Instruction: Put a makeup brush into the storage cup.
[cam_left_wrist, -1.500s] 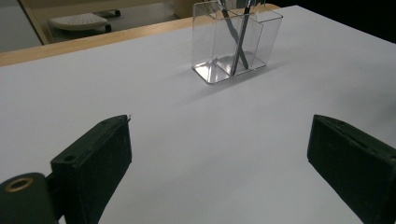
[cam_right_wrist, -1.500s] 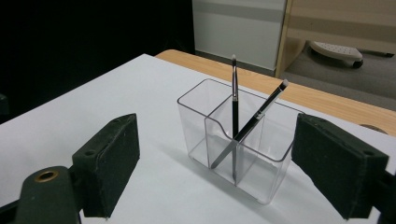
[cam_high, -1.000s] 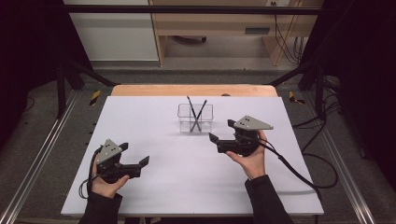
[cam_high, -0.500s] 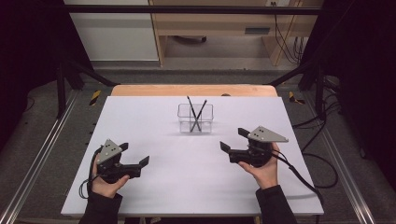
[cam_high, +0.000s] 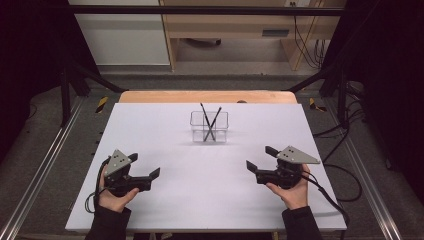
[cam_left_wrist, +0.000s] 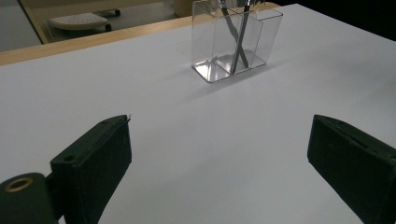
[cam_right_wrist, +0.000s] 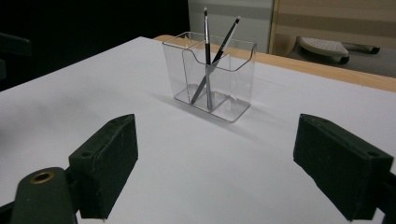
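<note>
A white tabletop (cam_high: 200, 195) with a wooden strip along its far edge stands in a dim room; beyond it are a grey floor, pale wooden furniture and cables hanging at the right. Metal rails run along both sides of the table.

On the tabletop stands one clear plastic holder (cam_high: 209, 126), set toward the far edge and near the middle, divided into compartments. In it are two thin dark brushes (cam_high: 210, 121). Both stand on end, their long axes near upright, each tilted so that they cross one another like an X, with their tips above the rim.

There are two hand-held grippers, each in one hand. The left hand-held gripper (cam_high: 146, 167) sits at the near left of the tabletop, its jaws wide apart and holding nothing, pointing right. The right hand-held gripper (cam_high: 261, 159) sits at the near right, its jaws likewise wide apart and empty, pointing left. Both are well apart from the holder, which shows between the jaws in each gripper view.
</note>
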